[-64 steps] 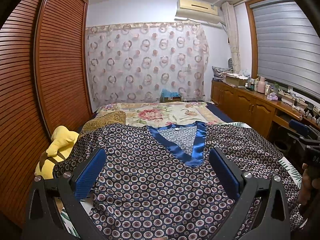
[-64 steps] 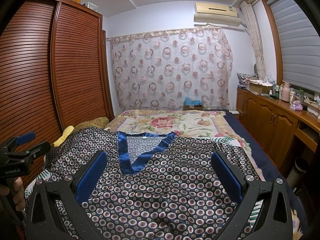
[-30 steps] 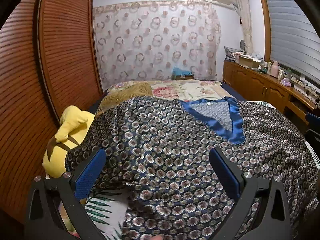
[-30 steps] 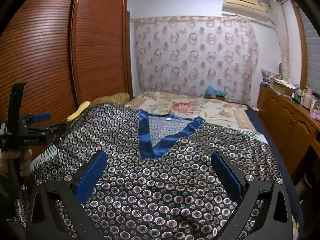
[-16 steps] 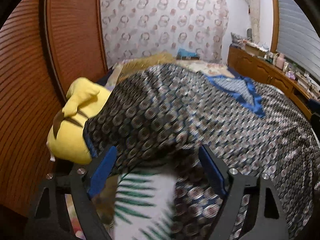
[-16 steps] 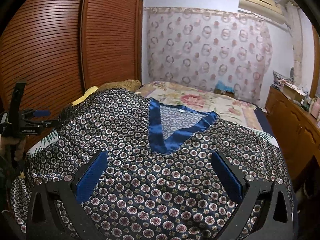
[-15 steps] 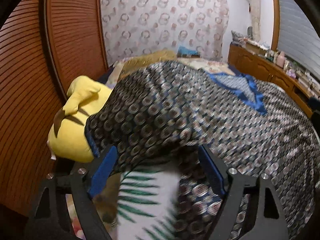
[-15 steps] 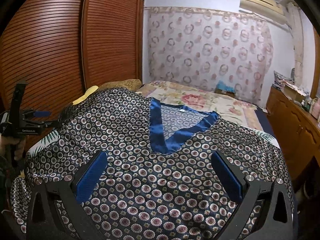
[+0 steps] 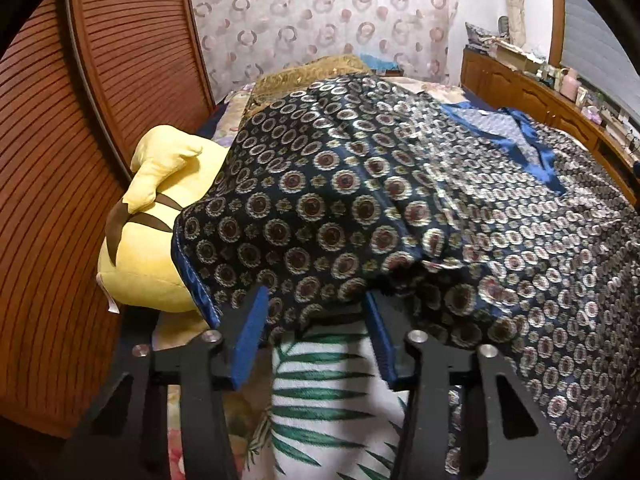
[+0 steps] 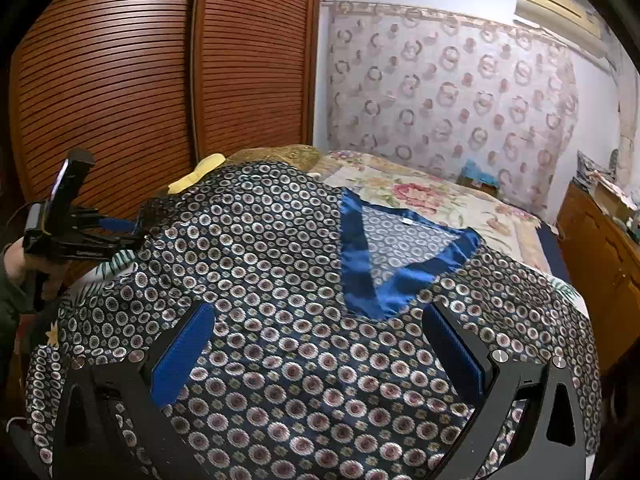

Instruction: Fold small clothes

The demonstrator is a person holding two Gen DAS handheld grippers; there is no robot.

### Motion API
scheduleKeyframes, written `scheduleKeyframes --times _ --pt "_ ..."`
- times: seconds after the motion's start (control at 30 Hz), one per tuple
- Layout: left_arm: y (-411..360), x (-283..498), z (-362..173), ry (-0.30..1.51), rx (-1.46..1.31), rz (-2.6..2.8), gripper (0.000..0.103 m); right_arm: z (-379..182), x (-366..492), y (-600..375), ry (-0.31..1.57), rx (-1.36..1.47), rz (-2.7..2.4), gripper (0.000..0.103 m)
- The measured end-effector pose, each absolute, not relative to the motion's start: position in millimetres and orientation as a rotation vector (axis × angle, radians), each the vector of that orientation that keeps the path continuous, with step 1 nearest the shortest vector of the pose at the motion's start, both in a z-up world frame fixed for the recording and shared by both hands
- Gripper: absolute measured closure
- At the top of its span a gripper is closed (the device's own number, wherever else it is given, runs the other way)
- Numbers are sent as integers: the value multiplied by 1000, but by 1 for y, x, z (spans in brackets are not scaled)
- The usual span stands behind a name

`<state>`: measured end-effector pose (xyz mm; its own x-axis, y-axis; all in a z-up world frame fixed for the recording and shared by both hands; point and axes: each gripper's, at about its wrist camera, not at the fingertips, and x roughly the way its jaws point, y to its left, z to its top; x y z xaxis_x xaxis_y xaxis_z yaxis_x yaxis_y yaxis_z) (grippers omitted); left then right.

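Note:
A dark navy top [image 9: 400, 200] with ring medallions and a blue satin V-neck [image 10: 384, 264] lies spread face up on the bed. My left gripper [image 9: 314, 304] is low at the top's left sleeve. Its jaws are closing with the sleeve's hem [image 9: 320, 292] between them, and a gap still shows beside the pads. In the right wrist view the left gripper [image 10: 128, 226] shows at the far left, held by a hand [image 10: 16, 260]. My right gripper [image 10: 318, 316] hangs wide open over the top [image 10: 280, 280] just below the V-neck, with nothing between its fingers.
A yellow plush toy [image 9: 152, 216] lies against the sleeve on the left. Slatted wooden wardrobe doors [image 10: 160, 80] stand close along that side. The bed has a leaf-print sheet [image 9: 328, 400] and a floral spread [image 10: 420, 196]. A wooden cabinet [image 9: 520, 84] runs along the right wall.
My left gripper has dropped and moved left to the sleeve's edge, and its jaws have narrowed around the hem. The right gripper has drifted sideways and stayed wide open.

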<state>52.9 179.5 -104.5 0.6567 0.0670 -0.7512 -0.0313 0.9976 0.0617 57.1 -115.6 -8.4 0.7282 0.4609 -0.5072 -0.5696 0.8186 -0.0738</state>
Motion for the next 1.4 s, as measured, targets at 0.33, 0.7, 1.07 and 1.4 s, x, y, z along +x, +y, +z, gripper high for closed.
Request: scheduleKeyframes --times 0.33,0.7,1.07,1.4 --pt "184 49 -83 760 -18 24 99 -18 53 -123 527 -191 592 0" --pt "126 66 -17 617 39 -122 99 -16 49 -140 523 -130 573 0" --pt "83 53 -27 650 37 -240 75 -15 53 -144 554 -116 572 0" --pt "133 16 -39 644 -19 -142 26 11 67 -115 541 -175 647 0"
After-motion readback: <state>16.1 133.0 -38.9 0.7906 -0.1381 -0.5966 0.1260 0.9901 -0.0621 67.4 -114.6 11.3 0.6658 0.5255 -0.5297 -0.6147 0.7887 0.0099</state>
